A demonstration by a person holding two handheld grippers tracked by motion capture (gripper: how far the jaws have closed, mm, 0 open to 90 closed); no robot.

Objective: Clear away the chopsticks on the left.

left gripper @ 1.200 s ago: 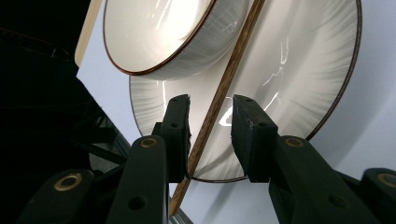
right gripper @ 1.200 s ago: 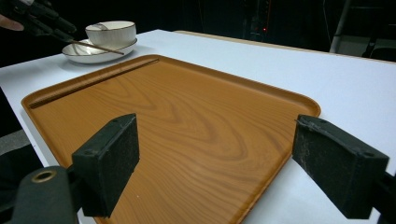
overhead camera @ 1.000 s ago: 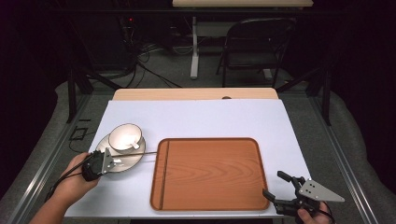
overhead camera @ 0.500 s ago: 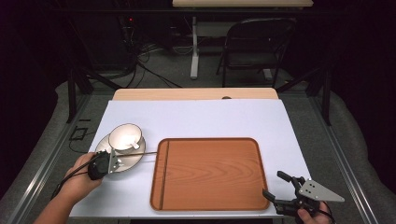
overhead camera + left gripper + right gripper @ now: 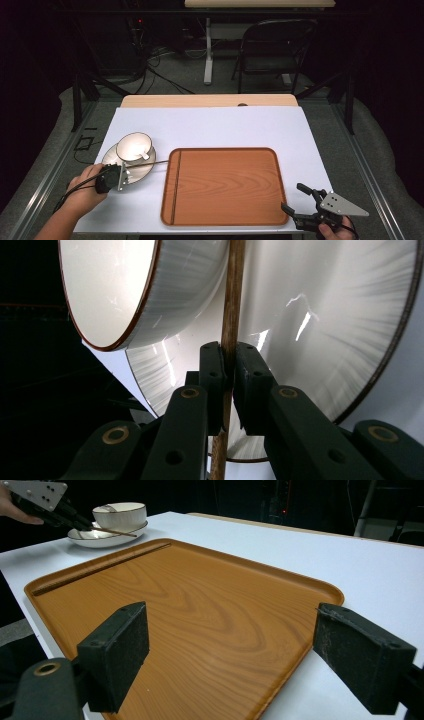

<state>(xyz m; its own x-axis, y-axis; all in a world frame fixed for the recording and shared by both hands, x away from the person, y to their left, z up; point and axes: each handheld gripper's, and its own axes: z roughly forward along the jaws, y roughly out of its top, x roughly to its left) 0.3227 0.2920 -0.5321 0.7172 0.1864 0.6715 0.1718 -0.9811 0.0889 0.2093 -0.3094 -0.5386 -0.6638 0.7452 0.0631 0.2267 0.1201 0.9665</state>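
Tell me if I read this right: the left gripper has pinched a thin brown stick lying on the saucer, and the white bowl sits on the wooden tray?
Not quite. The white bowl sits on the pale saucer, beside the wooden tray, as the high view shows. The left gripper does pinch the thin brown stick.

The tray (image 5: 190, 615) ahead of the right tool (image 5: 230, 652) has a smooth, semi-gloss wood-grain finish, and the bench (image 5: 225, 127) beneath it carries a matt white covering. The cup (image 5: 125, 285) and saucer (image 5: 325, 330) beyond the left tool (image 5: 229, 385) are glossy white glazed ceramic with thin brown rims. The stick (image 5: 231, 300) between that tool's matt black, plastic-looking pads (image 5: 252, 385) appears to be brown wood.
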